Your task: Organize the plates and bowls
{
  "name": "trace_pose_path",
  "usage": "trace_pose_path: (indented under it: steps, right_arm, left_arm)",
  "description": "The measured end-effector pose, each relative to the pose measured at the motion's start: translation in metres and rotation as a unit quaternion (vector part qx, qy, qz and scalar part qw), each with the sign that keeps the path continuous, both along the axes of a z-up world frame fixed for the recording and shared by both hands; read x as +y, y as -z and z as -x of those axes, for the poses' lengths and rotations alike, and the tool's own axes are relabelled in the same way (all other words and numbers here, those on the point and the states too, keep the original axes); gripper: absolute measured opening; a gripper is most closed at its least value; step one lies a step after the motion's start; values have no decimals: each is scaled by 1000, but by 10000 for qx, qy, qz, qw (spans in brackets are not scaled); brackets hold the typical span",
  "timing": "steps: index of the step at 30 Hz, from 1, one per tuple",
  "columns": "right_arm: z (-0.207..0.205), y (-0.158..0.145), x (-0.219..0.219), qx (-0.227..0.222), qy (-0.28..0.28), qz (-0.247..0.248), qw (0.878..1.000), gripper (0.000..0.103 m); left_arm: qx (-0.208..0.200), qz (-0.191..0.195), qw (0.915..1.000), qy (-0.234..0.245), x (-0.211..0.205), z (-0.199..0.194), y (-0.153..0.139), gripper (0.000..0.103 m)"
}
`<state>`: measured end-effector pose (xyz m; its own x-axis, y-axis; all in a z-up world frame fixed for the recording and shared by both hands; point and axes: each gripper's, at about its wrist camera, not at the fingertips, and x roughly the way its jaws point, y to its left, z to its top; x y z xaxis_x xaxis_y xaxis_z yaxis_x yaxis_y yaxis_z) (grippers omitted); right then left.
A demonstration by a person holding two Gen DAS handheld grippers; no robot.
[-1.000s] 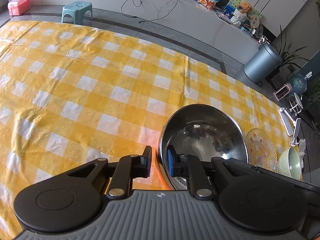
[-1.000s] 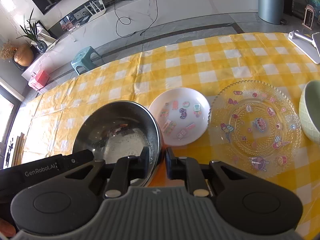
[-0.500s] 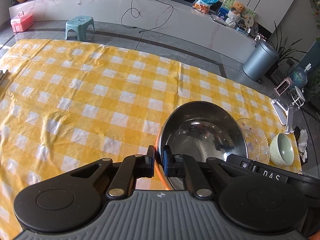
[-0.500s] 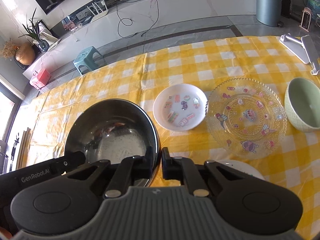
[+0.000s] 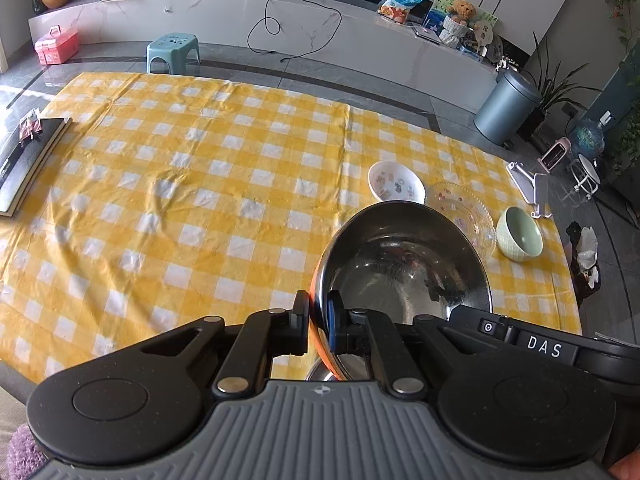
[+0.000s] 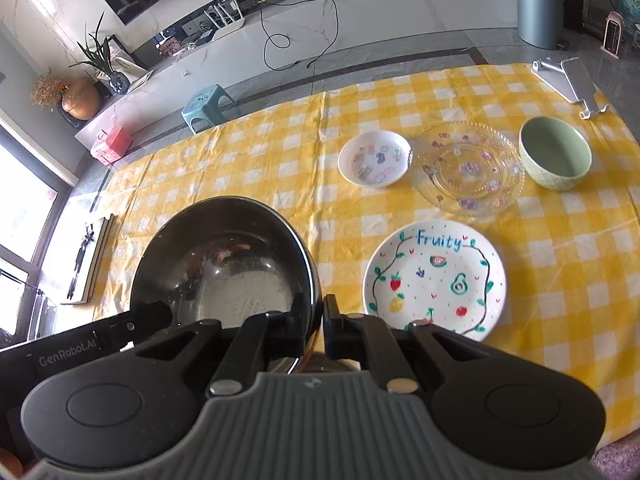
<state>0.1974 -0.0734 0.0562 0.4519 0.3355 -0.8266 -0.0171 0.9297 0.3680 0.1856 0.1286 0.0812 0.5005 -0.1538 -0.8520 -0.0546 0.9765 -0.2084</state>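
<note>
A large steel bowl is held up above the yellow checked table. My left gripper is shut on its left rim. My right gripper is shut on its right rim; the steel bowl fills the left of the right wrist view. On the table lie a small white bowl with stickers, a clear glass plate, a green bowl and a white "Fruity" plate. The white bowl, the glass plate and the green bowl also show in the left wrist view.
A dark book or tablet lies at the table's left edge. A white phone stand sits at the far right corner. Beyond the table are a blue stool, a grey bin and a long white counter.
Both grippers have lifted the steel bowl higher off the table and pulled back. More of the table now shows, with the "Fruity" plate coming into view.
</note>
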Motion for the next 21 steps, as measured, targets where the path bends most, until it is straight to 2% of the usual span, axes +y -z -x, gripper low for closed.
trace_pose_path:
  steps: [8,15,21]
  right_arm:
    - [48,9,-3,167,-144,186,9996,6]
    - [50,27,-7,305,-195,460,9983,5]
    - [45,38,-7,370,-233,585,9973,6]
  left_arm:
    - [342,57,9993,137,-5,35,15,9]
    - [727,32,9969,298,-14,38,45,9]
    - [878,-70,9955,357,-19,32,58,8]
